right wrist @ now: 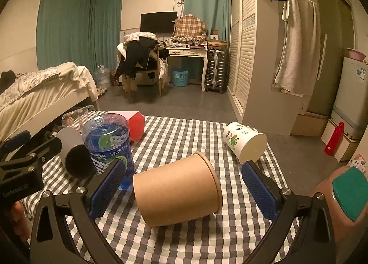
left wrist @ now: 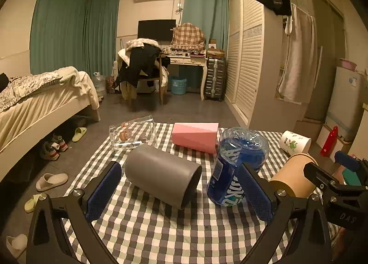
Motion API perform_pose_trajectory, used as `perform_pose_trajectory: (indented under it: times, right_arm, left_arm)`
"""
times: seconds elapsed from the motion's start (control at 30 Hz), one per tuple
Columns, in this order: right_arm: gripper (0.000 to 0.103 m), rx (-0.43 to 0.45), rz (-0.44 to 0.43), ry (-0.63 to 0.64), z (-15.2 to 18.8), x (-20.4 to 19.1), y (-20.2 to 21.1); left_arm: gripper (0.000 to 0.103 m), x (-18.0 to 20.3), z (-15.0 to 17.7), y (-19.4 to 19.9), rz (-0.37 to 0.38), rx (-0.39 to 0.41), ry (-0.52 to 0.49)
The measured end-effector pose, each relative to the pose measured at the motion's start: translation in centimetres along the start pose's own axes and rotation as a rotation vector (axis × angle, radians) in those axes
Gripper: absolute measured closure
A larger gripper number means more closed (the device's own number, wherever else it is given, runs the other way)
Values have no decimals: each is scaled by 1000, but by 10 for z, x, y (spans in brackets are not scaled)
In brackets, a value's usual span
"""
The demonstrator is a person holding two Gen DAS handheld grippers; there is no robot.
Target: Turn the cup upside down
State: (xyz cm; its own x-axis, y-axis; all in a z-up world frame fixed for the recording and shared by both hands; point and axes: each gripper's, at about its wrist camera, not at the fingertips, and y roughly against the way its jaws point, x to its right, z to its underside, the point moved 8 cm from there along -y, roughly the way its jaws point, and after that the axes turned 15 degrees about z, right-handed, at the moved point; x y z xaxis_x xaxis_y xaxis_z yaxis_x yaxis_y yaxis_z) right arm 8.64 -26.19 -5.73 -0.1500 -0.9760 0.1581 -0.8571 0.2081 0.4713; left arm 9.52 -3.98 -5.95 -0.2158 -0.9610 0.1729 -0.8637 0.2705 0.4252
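Observation:
A grey cup (left wrist: 162,175) lies on its side on the checked tablecloth (left wrist: 184,229), its mouth facing right and toward me. My left gripper (left wrist: 181,191) is open, its blue pads on either side of the cup without touching it. A brown paper cup (right wrist: 178,190) lies on its side, base toward me. My right gripper (right wrist: 184,191) is open around it, pads apart from its walls. The grey cup (right wrist: 73,152) also shows at the left of the right wrist view. The left gripper's body (right wrist: 20,167) sits beside it.
A blue cut-off plastic bottle (left wrist: 234,167) stands between the two cups. A clear glass (left wrist: 133,134), a pink box (left wrist: 195,136) and a white printed paper cup (right wrist: 246,142) lie farther back. Bed on the left, wardrobe on the right, slippers on the floor.

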Motion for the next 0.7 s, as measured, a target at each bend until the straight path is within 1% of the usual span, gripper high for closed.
perform_pose_trajectory:
  times: [0.7]
  right_arm:
    - [1, -10, 1, 26, 3, -5, -1]
  left_arm:
    - [0, -1, 1, -1, -10, 3, 0]
